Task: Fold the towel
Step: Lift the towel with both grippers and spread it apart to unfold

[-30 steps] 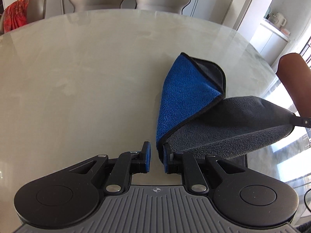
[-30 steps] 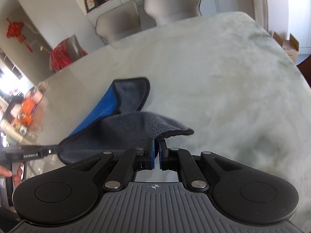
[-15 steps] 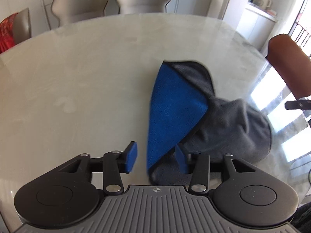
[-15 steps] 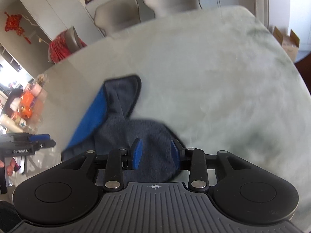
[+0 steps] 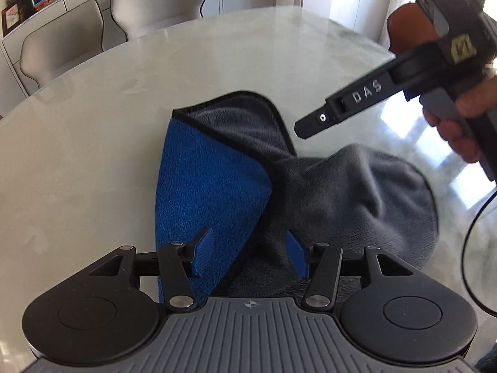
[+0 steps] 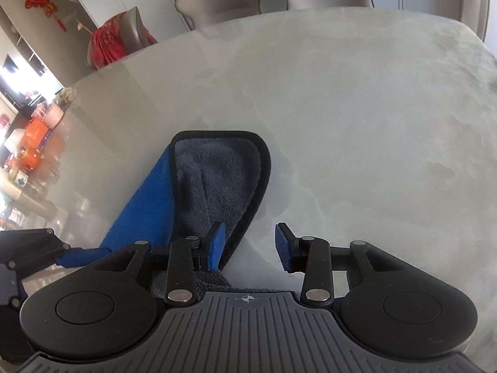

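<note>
your left claw (image 5: 250, 253) stands with its blue pads apart, and its jaws are opening a touch more; the towel lies under and between them but the pads do not press on it. your right claw (image 6: 248, 245) is apart too, its left pad over the towel's black hem and its right pad over bare stone, gripping nothing.

the task's thing, a soft microfibre towel with one blue face, one grey face and a black bound edge (image 5: 248, 186), lies loose on the pale marbled stone bench (image 5: 93, 130), just ahead of both claws. it is only roughly doubled: a blue flap sits turned over on the grey, and the grey part is bunched in a soft mound.

i judge you are between folds, with the cloth let go and no edge in hand. the next move calls for picking out two matching corners or one clean hem, closing on them low against the bench, and drawing the cloth flat so the bunching goes before you carry it over.

the left wrist view shows the whole rumpled spread, plus your right claw from the side with a hand (image 5: 462, 121) round its handle. the right wrist view shows only the far rounded corner and hem, and the tip of your left claw at lower left.
</note>
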`<state>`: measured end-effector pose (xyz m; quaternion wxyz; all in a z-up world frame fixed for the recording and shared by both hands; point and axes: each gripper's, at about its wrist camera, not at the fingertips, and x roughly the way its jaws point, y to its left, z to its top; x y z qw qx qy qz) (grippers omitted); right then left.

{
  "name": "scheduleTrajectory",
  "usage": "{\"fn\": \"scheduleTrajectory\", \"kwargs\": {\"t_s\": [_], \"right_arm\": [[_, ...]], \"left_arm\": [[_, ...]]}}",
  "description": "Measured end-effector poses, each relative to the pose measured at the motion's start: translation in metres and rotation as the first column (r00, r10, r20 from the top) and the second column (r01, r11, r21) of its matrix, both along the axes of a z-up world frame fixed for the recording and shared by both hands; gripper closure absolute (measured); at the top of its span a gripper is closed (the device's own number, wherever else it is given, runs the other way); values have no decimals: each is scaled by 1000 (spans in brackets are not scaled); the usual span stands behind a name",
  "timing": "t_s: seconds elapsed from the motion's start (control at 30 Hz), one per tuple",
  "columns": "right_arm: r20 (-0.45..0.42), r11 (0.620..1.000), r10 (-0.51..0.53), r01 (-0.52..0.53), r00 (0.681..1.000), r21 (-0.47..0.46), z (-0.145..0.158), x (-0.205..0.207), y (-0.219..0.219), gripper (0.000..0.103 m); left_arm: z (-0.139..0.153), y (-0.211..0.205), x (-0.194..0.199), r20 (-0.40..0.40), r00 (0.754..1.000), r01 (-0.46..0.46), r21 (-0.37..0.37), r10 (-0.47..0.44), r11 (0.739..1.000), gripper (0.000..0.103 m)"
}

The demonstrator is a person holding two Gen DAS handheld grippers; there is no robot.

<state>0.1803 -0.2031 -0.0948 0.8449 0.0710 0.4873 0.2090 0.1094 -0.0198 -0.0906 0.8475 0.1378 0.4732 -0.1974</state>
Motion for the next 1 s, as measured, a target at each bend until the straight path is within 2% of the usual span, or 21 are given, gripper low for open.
{"fn": "scheduleTrajectory", "kwargs": {"t_s": [0.07, 0.23, 0.4, 0.43, 0.5, 0.53, 0.73, 0.9, 1.0], "right_arm": [[2, 1000, 2, -2, 1000, 10, -5, 5, 4, 66], [1, 1000, -8, 8, 1000, -6, -15, 18, 11, 65], [62, 998, 57, -55, 996, -28, -18, 18, 26, 64], [79, 997, 76, -73, 994, -38, -19, 17, 29, 67], [106, 993, 105, -99, 989, -64, -19, 16, 34, 92], [120, 991, 115, -105, 986, -84, -19, 16, 36, 95], [266, 993, 44, -14, 963, -113, 14, 24, 12, 95], [332, 980, 38, 30, 942, -196, 37, 45, -12, 95], [348, 967, 33, 58, 937, -247, 45, 67, -29, 95]], "left_arm": [[-4, 2, 3, 0, 1000, -18, 4, 18, 1000, 51], [-10, 9, 10, -4, 999, -44, 15, 44, 999, 71], [-12, 16, 16, 14, 998, -59, 18, 58, 998, 82], [-11, 18, 18, 22, 998, -67, 19, 67, 998, 84], [-8, 22, 23, 41, 995, -90, 18, 89, 996, 85], [-6, 24, 27, 49, 994, -100, 17, 100, 995, 85], [9, 37, 60, 114, 985, -131, 20, 128, 991, 89], [36, 34, 107, 233, 965, -123, -10, 122, 992, 92], [47, 28, 135, 273, 955, -112, -35, 117, 993, 92]]}}
